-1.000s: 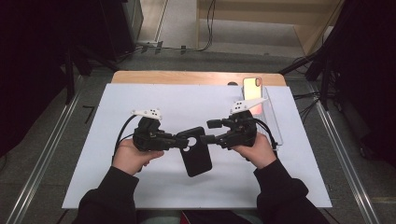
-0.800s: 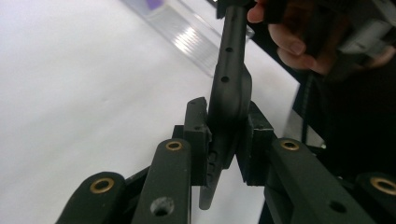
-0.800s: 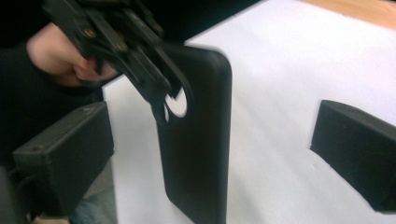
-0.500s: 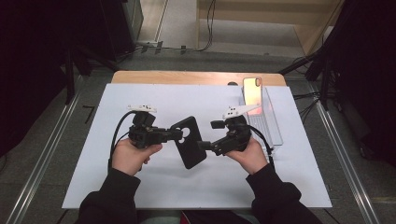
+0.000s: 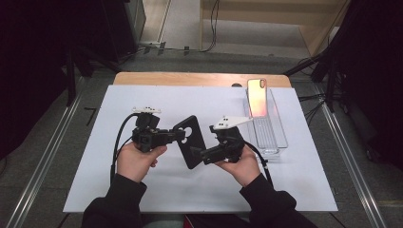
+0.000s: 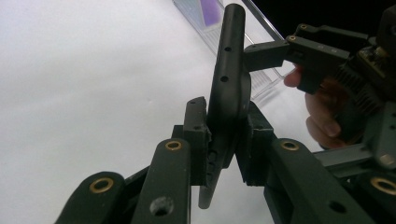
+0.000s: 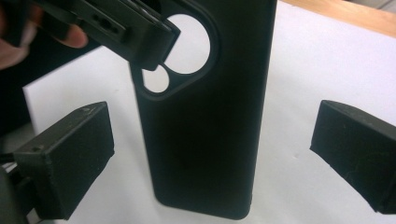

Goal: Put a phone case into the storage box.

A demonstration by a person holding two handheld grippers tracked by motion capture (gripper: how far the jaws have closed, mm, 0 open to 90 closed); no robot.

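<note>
While clamped, case (image 6: 229, 88) between left jaws

Bright, evenly lit tabletop, dark surroundings; close-up views soft-focused.

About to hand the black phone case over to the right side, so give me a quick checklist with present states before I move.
1. Left gripper clamped on the phone case: ok, pads press both faces.
2. Right gripper jaws wide; they have just been opening: ok.
3. Case between the right jaws: ok, not touched on either side.
4. Case clear of the white mat: ok, held up.
5. Clear tray with the phone apart from both hands: ok.
6. Case free of cracks: cannot tell.
</note>
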